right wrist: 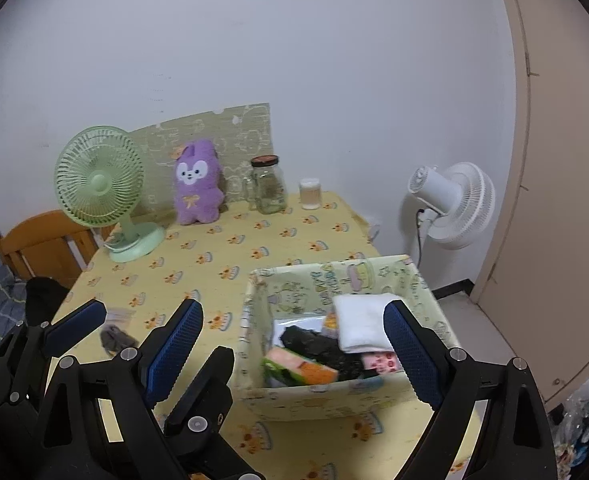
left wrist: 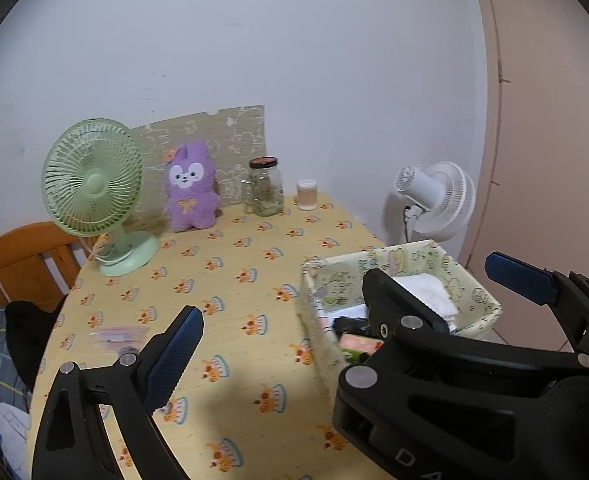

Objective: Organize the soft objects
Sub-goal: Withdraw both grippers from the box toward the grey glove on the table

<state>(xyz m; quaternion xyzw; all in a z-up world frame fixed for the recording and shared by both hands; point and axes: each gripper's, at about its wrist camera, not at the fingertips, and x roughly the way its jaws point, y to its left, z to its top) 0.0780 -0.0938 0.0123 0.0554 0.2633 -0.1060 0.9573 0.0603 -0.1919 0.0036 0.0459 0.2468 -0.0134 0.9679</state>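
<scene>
A tabletop (right wrist: 230, 256) under a pale yellow cloth printed with small orange cakes carries everything here. Near its right front edge stands a soft fabric storage box (right wrist: 326, 394) in light green with cartoon print. Inside lie a folded white towel (right wrist: 360, 326), a black textured cloth (right wrist: 314, 344), a pink, green and orange striped piece (right wrist: 300, 368) and a small pink patterned item (right wrist: 382, 362). At the back a mint-green desk fan (right wrist: 100, 192) stands left of a purple plush rabbit (right wrist: 196, 186) and a glass jar with a dark lid (right wrist: 269, 186). A small grey crumpled cloth (right wrist: 114, 338) lies on the left front of the cloth. The right tongs (right wrist: 294, 360) gape wide over the box, holding nothing. The left tongs (left wrist: 342, 312) are likewise spread wide and empty, beside the box.
</scene>
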